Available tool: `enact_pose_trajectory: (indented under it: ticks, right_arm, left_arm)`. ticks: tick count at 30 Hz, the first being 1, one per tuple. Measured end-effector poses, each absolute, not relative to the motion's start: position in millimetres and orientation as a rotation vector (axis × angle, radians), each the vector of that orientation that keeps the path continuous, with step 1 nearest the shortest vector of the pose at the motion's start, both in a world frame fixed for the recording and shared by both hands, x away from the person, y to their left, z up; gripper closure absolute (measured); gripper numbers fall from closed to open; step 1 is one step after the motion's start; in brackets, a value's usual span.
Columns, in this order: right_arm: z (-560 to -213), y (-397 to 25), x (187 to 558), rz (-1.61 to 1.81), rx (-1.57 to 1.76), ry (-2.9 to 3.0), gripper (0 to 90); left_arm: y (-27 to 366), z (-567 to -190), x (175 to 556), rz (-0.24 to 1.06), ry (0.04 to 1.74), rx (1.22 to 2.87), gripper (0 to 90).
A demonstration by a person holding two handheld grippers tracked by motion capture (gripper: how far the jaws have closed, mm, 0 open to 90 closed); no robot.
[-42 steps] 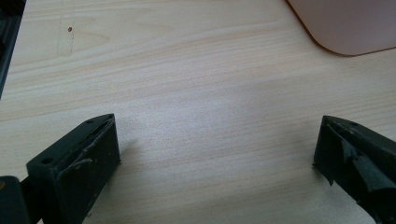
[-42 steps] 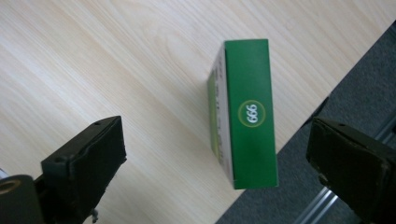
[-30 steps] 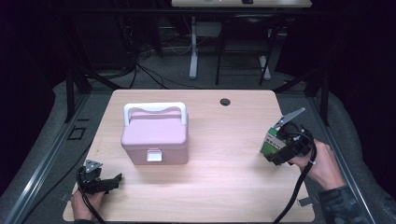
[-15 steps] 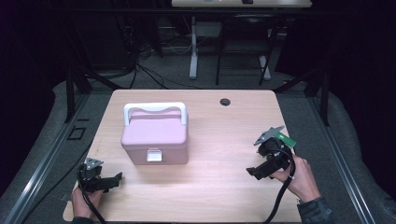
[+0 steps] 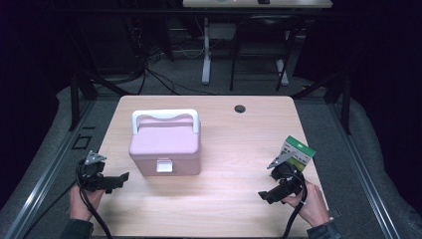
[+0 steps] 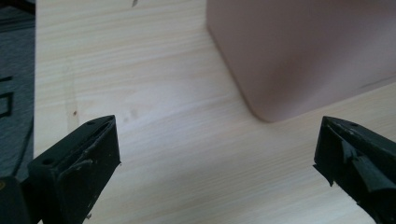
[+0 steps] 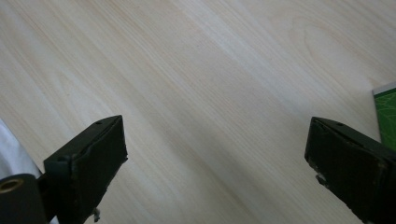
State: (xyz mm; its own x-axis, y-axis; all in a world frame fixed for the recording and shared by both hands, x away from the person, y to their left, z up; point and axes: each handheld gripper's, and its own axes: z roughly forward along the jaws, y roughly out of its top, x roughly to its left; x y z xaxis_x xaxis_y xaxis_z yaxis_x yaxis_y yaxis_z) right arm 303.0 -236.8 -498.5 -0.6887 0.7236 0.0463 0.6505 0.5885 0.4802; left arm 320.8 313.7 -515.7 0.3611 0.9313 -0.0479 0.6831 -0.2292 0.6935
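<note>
I hold right gripper [image 5: 271,191] jaws apart, empty, near table's right edge; green box [image 5: 297,154] lies just beside. Left gripper [image 5: 113,180] gaping near pink case [image 5: 165,148]. Next, I judge: unlatch case.

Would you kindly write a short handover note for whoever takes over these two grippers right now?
Left gripper: open, empty, low over the table beside the pink box's front left corner.
Right gripper: open, empty, near the table's right front edge.
Green carton: lying on the table just behind the right gripper, not held.
Pink box: lid shut, white handle up.
Done: nothing is gripped or opened.
Left: probably open the box and put the carton in.
</note>
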Motion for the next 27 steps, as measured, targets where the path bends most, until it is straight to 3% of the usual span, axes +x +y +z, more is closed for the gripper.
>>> enact_pose_trajectory:
  ticks: [17,27]
  right_arm:
    - [-513.7,-242.9,295.4,0.765,1.233,2.653,5.0]
    - [-519.0,-241.1,296.3,0.767,1.237,2.665,5.2]
  left_arm:
    - [308.9,-434.6,353.9,0.451,1.292,2.027,0.0]
    - [288.7,-415.9,384.6,0.464,1.252,2.073,0.0]
